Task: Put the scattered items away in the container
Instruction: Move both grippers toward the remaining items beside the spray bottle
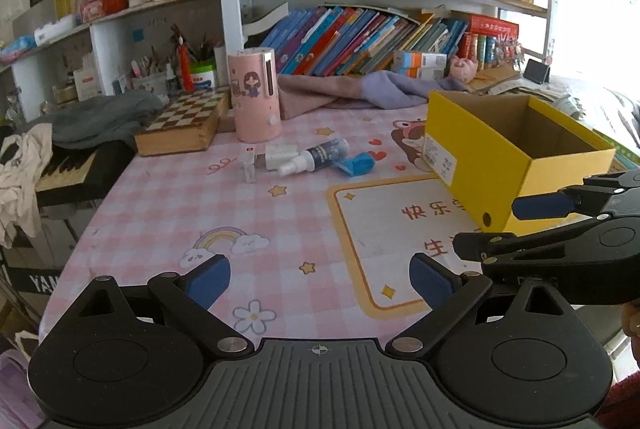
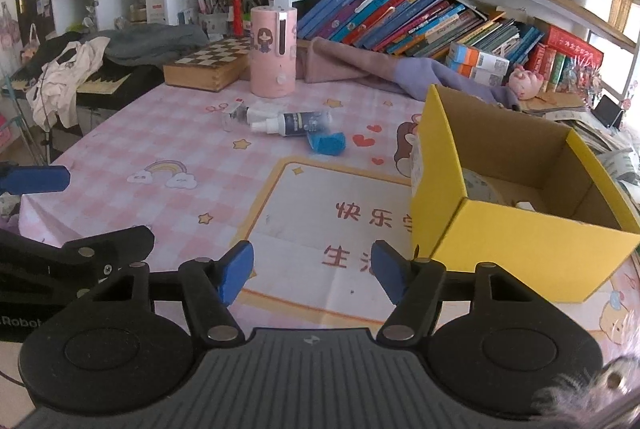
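Observation:
A yellow cardboard box [image 2: 496,229] stands open on the pink checked tablecloth [image 2: 140,137], right of my right gripper [image 2: 312,271]; something pale lies inside it. That box [image 1: 488,157] also shows in the left wrist view. Further back lie a dark spray bottle [image 2: 298,123], a crumpled blue item [image 2: 326,143] and small clear and white containers [image 2: 240,115]. The same cluster appears as bottle [image 1: 316,157], blue item [image 1: 356,165] and clear tube [image 1: 250,167]. Both grippers hover over the near table with nothing between their fingers. My left gripper [image 1: 320,281] is open.
A pink cylinder [image 2: 274,53] and a wooden chessboard box [image 2: 208,63] stand at the back, beside folded cloth [image 2: 360,69]. Bookshelves rise behind. A keyboard with clothes [image 2: 80,77] lies off the table's left edge.

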Motion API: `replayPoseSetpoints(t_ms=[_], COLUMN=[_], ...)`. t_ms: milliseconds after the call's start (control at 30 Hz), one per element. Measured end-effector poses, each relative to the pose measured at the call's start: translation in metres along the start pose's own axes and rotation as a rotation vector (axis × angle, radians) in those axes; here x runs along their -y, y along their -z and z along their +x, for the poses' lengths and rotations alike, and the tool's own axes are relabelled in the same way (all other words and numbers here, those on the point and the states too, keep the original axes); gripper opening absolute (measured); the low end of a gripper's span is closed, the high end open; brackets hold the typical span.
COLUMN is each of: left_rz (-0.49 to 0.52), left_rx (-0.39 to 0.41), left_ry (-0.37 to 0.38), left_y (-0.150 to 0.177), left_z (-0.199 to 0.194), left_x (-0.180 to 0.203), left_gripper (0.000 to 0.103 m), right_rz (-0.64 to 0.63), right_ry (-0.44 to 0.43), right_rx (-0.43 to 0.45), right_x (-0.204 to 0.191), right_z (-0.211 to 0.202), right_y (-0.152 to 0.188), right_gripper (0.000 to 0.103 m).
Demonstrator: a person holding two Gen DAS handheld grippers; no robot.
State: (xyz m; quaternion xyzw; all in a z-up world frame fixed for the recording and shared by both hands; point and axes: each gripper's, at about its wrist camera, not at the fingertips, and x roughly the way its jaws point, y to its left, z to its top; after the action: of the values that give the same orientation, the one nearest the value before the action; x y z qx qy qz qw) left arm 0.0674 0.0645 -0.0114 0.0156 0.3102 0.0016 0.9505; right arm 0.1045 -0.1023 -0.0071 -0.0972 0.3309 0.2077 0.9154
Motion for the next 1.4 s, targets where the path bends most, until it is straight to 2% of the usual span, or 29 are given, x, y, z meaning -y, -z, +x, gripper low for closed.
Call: replayPoseSetpoints(t_ms=[500,867,1000,1233,1400], left_rz=[-0.048,-0.072,-0.078,-0.107,-0.113], left_rx=[-0.06,-0.105,-0.118,-0.115,-0.1], left_ry=[-0.059,-0.115,-0.133,-0.158,-0.16], left_y=[-0.037,-0.054,-0.056,-0.067,-0.081], left_z=[0.07,0.1,0.108,0.131,0.161], left_x=[-0.024,-0.035,-0.04,-0.056,-0.067], left_gripper=[0.098,0.098,0.098,0.097,0.096], right_rz=[-0.032,0.057,0.083,0.07,0.068], right_ry=[-0.059,-0.087,-0.076,-0.05,-0.023], right_rx=[-0.022,-0.124,-0.169,-0.155,-0.177], right_x=[0.011,0.026,0.028,0.03,0.03], right_z=[0.085,0.152,0.177,0.199,0.222], right_y=[-0.06,-0.09,-0.095,-0.107,-0.114], right_gripper=[0.062,0.063,0.063,0.063,0.063])
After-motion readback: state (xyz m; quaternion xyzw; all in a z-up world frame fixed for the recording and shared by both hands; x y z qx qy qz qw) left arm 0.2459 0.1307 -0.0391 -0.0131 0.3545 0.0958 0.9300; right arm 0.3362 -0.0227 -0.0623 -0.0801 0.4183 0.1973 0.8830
